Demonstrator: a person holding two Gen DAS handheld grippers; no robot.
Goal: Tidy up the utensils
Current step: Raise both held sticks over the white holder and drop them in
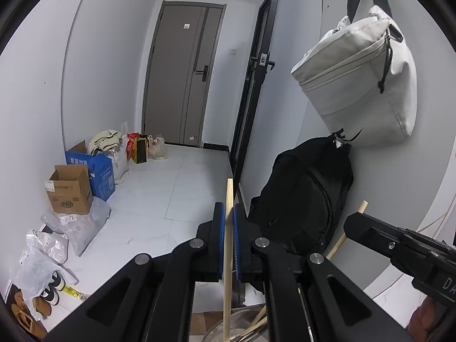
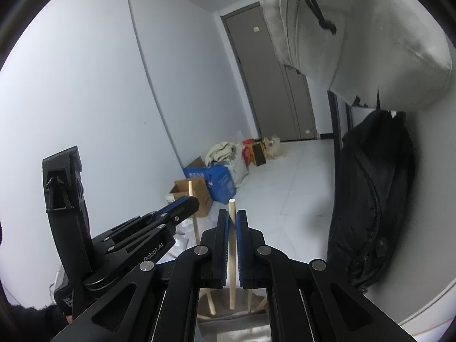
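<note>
Chopsticks: left gripper (image 1: 227,222) clamps one (image 1: 228,256) | right gripper (image 2: 233,222) clamps another (image 2: 232,253) | step: carrying, probably | next: container at 6 o'clock, dim.

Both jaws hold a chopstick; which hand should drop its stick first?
Hard to call; slightly the right. The right gripper holds its chopstick upright over the container. The left gripper does too.

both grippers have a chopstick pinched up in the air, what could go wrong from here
1. The left gripper and right gripper each pinch one thin wooden chopstick between narrow blue pads; either stick could pivot or slip out and fall.
2. The grippers are close together, so one stick could knock the other.
3. The black backpack and hanging grey bag sit close on the right; a swing that way could snag them.
</note>
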